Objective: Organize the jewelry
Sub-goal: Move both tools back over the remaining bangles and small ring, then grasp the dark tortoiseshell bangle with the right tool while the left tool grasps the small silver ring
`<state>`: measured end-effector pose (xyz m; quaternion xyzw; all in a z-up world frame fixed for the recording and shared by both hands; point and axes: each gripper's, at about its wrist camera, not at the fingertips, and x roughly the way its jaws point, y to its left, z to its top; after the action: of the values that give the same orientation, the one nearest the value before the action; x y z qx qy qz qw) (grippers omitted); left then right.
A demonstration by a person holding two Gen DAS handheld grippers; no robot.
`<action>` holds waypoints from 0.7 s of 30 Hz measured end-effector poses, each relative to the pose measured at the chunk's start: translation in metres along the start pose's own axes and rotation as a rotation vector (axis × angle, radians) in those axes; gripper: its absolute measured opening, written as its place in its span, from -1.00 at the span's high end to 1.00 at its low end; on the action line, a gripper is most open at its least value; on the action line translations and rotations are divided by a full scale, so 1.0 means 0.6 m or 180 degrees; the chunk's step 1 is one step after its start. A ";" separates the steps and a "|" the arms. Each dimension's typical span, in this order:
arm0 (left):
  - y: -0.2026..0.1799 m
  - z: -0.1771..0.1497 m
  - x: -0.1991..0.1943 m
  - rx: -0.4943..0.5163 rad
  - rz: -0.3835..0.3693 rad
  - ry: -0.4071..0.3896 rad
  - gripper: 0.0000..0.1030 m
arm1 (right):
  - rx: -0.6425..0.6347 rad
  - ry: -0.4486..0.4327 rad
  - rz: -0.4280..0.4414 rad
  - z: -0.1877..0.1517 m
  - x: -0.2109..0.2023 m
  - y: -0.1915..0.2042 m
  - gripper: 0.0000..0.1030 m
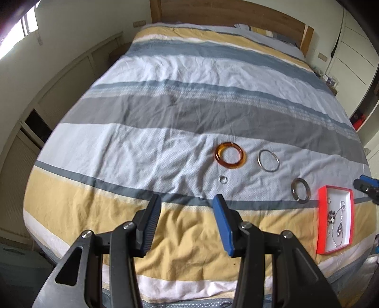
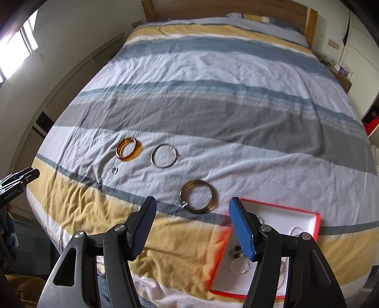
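Observation:
An amber bangle (image 1: pixel 229 156) (image 2: pixel 128 149), a thin silver bangle (image 1: pixel 268 160) (image 2: pixel 164 156), a dark metal bangle (image 1: pixel 301 190) (image 2: pixel 198 196) and a small silver ring (image 1: pixel 223 179) (image 2: pixel 114 169) lie on the striped bed cover. A red-rimmed white box (image 1: pixel 322 213) (image 2: pixel 279 214) holds necklaces and small pieces. My left gripper (image 1: pixel 187 206) is open and empty above the yellow stripe, short of the ring. My right gripper (image 2: pixel 192 208) is open and empty, hovering near the dark bangle and over the box's left edge.
The bed (image 1: pixel 189 106) fills both views, with a wooden headboard (image 1: pixel 227 14) at the far end. A low cabinet runs along the left wall (image 1: pixel 71 78). The right gripper's tip (image 1: pixel 366 184) shows at the right edge of the left wrist view.

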<state>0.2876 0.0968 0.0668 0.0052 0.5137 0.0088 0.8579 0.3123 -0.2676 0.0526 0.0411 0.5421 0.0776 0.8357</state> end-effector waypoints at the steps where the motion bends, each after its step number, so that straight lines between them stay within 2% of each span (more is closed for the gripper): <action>1: -0.002 -0.002 0.007 0.0015 -0.0017 0.0024 0.16 | -0.0002 0.0042 0.0012 -0.005 0.011 0.004 -0.24; 6: -0.016 -0.010 0.056 0.0089 -0.0109 0.0131 0.16 | -0.0025 0.0223 0.0056 -0.021 0.055 0.019 -0.23; 11: -0.032 -0.012 0.111 0.0152 -0.0267 0.0214 0.16 | -0.0053 0.0430 0.0084 -0.032 0.104 0.034 -0.07; 21: -0.056 0.015 0.207 0.0259 -0.0362 0.0304 0.16 | 0.0016 0.0617 0.0089 -0.018 0.192 0.032 -0.05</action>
<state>0.3545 0.0658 -0.0391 0.0105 0.5534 -0.0605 0.8306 0.3470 -0.2288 -0.0526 0.0430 0.6200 0.0914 0.7781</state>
